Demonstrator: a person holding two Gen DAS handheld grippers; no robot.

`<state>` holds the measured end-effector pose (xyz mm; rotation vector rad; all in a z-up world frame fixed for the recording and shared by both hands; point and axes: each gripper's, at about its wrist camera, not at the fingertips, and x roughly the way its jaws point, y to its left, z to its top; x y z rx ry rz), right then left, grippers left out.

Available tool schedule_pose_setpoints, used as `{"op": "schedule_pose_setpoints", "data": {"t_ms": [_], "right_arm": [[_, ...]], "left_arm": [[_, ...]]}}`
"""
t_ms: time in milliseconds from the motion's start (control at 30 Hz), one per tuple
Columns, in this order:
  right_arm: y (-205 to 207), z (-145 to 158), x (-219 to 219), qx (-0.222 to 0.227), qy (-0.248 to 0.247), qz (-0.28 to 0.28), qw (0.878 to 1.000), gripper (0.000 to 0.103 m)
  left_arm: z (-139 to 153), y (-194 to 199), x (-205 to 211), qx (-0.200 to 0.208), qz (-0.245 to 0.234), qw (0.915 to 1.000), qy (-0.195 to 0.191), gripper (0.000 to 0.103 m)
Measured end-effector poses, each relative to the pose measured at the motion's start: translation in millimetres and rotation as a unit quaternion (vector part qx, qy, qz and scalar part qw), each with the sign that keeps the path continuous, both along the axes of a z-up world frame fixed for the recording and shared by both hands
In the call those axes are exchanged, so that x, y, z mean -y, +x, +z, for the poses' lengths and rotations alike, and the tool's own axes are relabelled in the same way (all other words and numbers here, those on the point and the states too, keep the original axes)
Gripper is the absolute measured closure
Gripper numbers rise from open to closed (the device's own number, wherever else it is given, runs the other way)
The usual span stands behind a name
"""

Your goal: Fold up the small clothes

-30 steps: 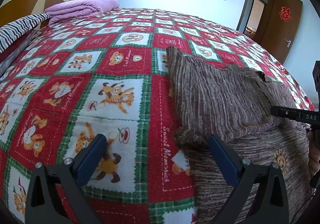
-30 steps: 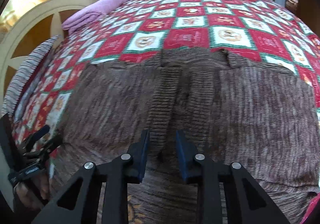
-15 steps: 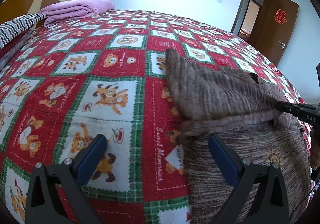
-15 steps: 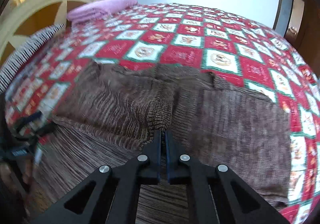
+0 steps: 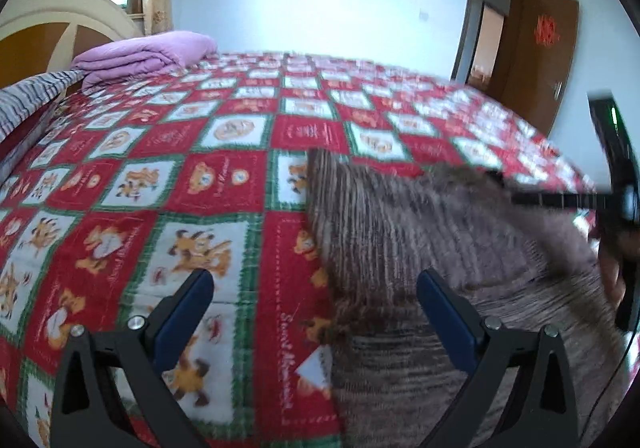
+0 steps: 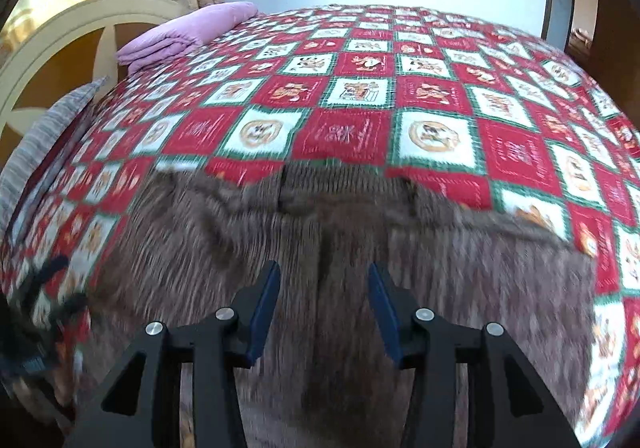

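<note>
A brown knitted sweater [image 5: 420,232] lies flat on the red, white and green quilt [image 5: 160,188], its sleeve folded in over the body. My left gripper [image 5: 314,284] hovers open over the sweater's left edge, one finger above quilt, the other above knit, nothing pinched. In the right wrist view the sweater [image 6: 460,268] fills the lower half, the folded parts meeting along a middle seam. My right gripper [image 6: 324,270] is over that seam, its jaws opening with no cloth between the pads. It also shows blurred at the left wrist view's right edge, right gripper [image 5: 616,200].
A folded purple blanket [image 5: 148,56] and a striped pillow [image 5: 24,104] lie at the head of the bed by the cream headboard [image 5: 60,20]. A brown door [image 5: 548,60] stands open at the far right. Bare quilt stretches beyond the sweater.
The right gripper, shut on the sweater's middle fold half a second ago, has spread its jaws and let the cloth go. Both grippers have shifted a little, and the pictures are blurred.
</note>
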<state>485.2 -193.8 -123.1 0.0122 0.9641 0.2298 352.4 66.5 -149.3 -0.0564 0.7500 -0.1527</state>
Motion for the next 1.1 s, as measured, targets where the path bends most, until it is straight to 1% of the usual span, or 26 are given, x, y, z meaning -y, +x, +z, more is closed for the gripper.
{"op": "schedule_pose_setpoints", "data": {"t_ms": [100,133,167,200,233,267,333,400,467,533,600,700,767,867,900,933,1033,1067,1100], "right_arm": [[21.4,-11.8,-10.0,-0.005,0.003,0.009,1.0,0.057],[24.0,-16.8,-15.3,-0.01,-0.003,0.017,1.0,0.064],[25.1,-20.8,-21.7,-0.01,-0.018,0.025,0.999,0.086],[22.5,-22.3,-30.1,-0.002,-0.045,0.034,0.998,0.097],[18.2,-20.9,-37.5,0.011,-0.068,0.042,0.997,0.101],[13.8,-18.2,-42.3,0.022,-0.078,0.05,0.995,0.102],[3.4,-7.8,-46.9,0.046,-0.089,0.054,0.993,0.102],[-2.7,2.7,-42.4,0.067,-0.097,0.041,0.992,0.102],[-3.3,7.9,-34.2,0.077,-0.107,0.019,0.991,0.102],[3.2,3.9,-20.5,0.064,-0.116,-0.009,0.991,0.102],[11.7,-7.8,-10.9,0.032,-0.119,-0.019,0.992,0.102],[8.1,-8.5,-4.8,0.039,-0.14,-0.031,0.989,0.101],[0.2,-4.9,-4.7,0.033,-0.124,-0.022,0.991,0.101],[-28.0,6.8,-8.4,0.038,-0.055,0.018,0.998,0.101],[-38.8,6.4,-11.0,0.027,-0.018,0.042,0.999,0.101],[-43.6,1.3,-15.0,0.015,-0.007,0.055,0.998,0.101],[-56.8,-24.5,-21.5,-0.017,-0.035,0.062,0.997,0.101],[-60.5,-29.6,-20.7,-0.019,-0.032,0.063,0.997,0.101],[-66.4,-30.4,-16.1,-0.005,-0.017,0.062,0.998,0.101]], "left_arm": [[-14.0,10.3,1.4,-0.038,0.006,0.9992,0.013,0.0],[-17.9,13.2,1.8,-0.051,0.01,0.9985,0.017,0.0],[-21.5,13.8,2.3,-0.062,0.012,0.9978,0.021,0.0],[-23.5,15.1,3.2,-0.067,0.014,0.9973,0.026,0.0],[-23.2,14.1,5.4,-0.067,0.015,0.9972,0.031,0.0],[-23.1,12.7,7.5,-0.065,0.015,0.9971,0.038,0.0],[-23.2,10.6,7.4,-0.064,0.015,0.9972,0.037,0.0],[-23.6,10.6,6.4,-0.064,0.015,0.9973,0.032,0.0],[-24.0,11.0,6.3,-0.064,0.015,0.9973,0.033,0.0],[-23.8,10.4,5.7,-0.064,0.016,0.9972,0.035,0.0],[-24.0,11.3,6.7,-0.064,0.016,0.9972,0.035,0.0],[-23.9,11.3,7.0,-0.064,0.016,0.9972,0.035,0.0],[-23.8,11.1,6.9,-0.064,0.016,0.9972,0.035,0.0],[-23.9,11.9,6.9,-0.064,0.016,0.9973,0.033,0.0],[-23.9,11.8,6.7,-0.064,0.016,0.9973,0.032,0.0],[-23.8,11.4,7.2,-0.063,0.016,0.9974,0.031,0.0],[-24.0,11.7,7.7,-0.063,0.016,0.9974,0.031,0.0],[-24.0,11.8,7.4,-0.063,0.016,0.9974,0.031,0.0],[-23.8,11.7,7.5,-0.063,0.016,0.9974,0.031,0.0]]}}
